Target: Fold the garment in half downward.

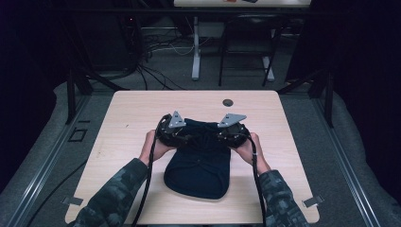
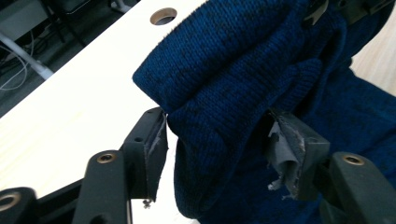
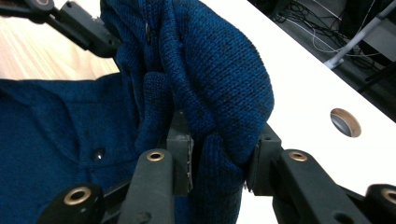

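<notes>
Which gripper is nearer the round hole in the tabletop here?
Right. The right gripper sits just below the hole, holding the blue knit garment; the left gripper grips the garment's other side, farther to the hole's left.

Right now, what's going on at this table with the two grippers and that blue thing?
A person at a light wooden table holds a gripper in each hand. The left gripper and the right gripper each pinch a bunched fold at the far end of a dark blue knitted garment. The near part of the garment lies flat on the table, while the gripped end looks raised and folded over. A round hole in the tabletop sits just beyond.
</notes>
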